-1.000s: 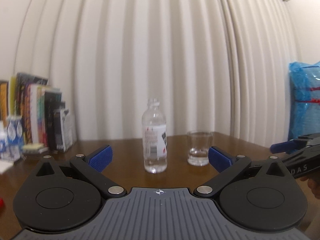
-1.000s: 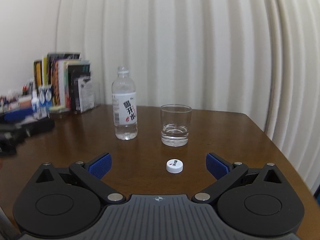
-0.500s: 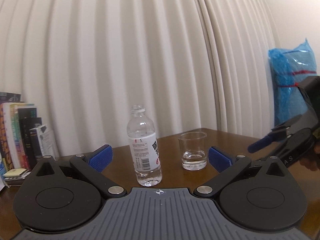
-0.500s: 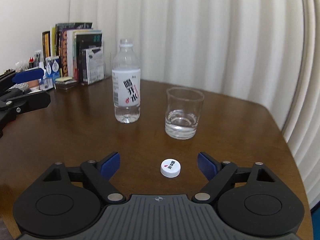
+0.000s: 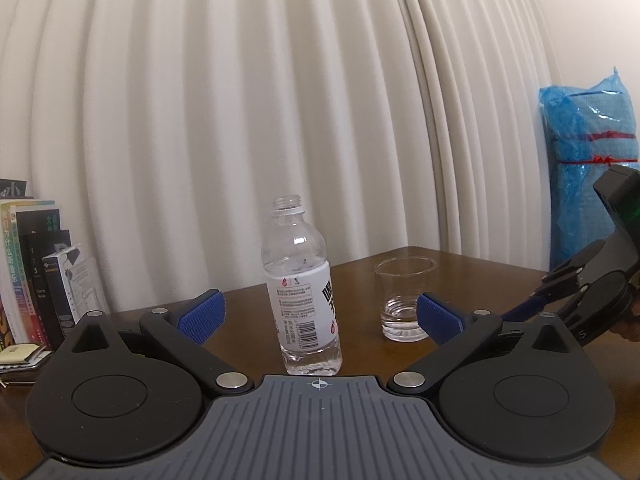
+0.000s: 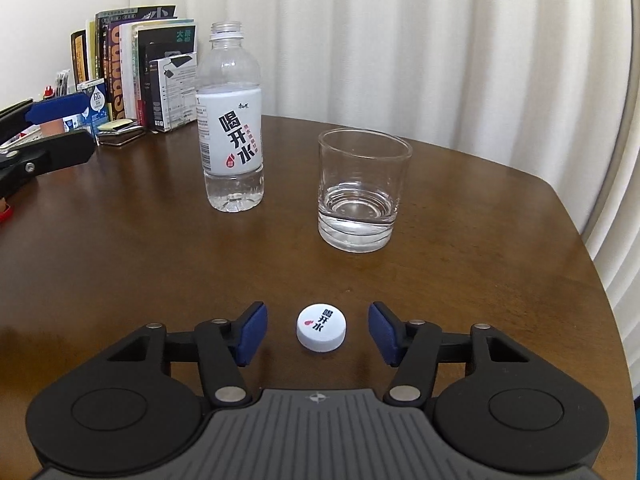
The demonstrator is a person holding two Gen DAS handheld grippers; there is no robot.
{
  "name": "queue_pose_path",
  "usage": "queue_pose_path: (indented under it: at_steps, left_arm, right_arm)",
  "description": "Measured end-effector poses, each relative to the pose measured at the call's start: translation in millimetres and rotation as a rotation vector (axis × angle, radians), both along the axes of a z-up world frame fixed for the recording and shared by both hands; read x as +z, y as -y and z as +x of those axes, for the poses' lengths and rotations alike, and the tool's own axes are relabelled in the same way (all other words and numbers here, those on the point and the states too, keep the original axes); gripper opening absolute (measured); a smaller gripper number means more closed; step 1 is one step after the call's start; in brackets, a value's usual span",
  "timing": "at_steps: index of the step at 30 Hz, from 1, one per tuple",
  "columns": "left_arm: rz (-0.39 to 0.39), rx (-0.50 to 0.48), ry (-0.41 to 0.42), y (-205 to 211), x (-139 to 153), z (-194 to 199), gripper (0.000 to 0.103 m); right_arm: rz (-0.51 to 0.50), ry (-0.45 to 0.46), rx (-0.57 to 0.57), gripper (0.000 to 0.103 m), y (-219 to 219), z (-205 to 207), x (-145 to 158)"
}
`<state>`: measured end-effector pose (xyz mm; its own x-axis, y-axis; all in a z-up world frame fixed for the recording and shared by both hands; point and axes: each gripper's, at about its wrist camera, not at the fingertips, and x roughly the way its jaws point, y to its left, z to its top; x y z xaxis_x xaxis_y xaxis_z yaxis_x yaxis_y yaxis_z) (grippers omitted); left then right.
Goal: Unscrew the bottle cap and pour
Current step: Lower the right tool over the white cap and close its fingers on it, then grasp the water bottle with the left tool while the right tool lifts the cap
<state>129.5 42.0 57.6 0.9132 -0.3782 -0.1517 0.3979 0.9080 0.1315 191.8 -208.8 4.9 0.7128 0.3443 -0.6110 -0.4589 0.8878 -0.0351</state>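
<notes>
- Pleated white curtain (image 6: 400, 40) behind a dark wood table (image 6: 120, 248); books (image 6: 132, 60) stacked at its far left corner, blue plastic bundle (image 5: 588, 168) off to the right.
- Bottle (image 6: 231, 120) stands upright w/ its neck uncapped, a little water in the bottom.
- Glass (image 6: 362, 192) just beside it on the right, apart, also w/ a bit of water.
- Cap (image 6: 321, 326) lies on the table near me, printed top up.
- My right gripper (image 6: 318, 332): jaws closing w/ the cap between them, pads not touching it yet (gap on both sides).
- My left gripper (image 5: 320, 316): jaws wide apart, holding nothing; bottle sits ahead, framed between its pads.
</notes>
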Motion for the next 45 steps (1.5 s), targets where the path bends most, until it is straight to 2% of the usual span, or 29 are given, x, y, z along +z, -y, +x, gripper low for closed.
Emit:
queue_pose_path:
  at_steps: [3,8,10,14,16,24,30,38,42,45]
  left_arm:
    - [0.002,-0.009,-0.002,1,-1,5,0.103]
    - [0.008,-0.014,-0.011,3,-3,12,0.103]
    - [0.004,-0.018,-0.015,3,-4,14,0.103]
    - [-0.006,-0.010,-0.031,2,-5,20,0.103]
    - [-0.012,-0.009,-0.037,2,-4,22,0.103]
    - [-0.067,-0.034,-0.070,-3,0,43,0.103]
    - [-0.046,-0.050,-0.041,-1,1,63,0.103]
    - [-0.133,-0.107,-0.124,-5,-8,95,0.103]
    - [-0.147,-0.124,-0.144,-2,-14,103,0.092]
    - [-0.126,-0.128,-0.143,1,-18,106,0.084]
  right_arm:
    - [0.005,-0.007,0.008,0.051,0,3,-1]
    - [-0.003,-0.019,0.006,0.048,-1,8,-4]
    - [0.002,-0.021,0.011,0.042,0,9,-5]
    - [0.002,-0.036,0.016,0.037,-1,12,-8]
    - [0.010,-0.040,0.020,0.032,-1,12,-8]
    - [0.018,-0.019,0.049,0.032,-3,9,-1]
    - [0.034,0.031,0.062,0.032,-6,8,21]
    - [0.059,0.073,0.104,0.032,-14,7,44]
    - [0.063,0.103,0.122,0.032,-19,11,58]
    - [0.071,0.123,0.128,0.032,-22,18,68]
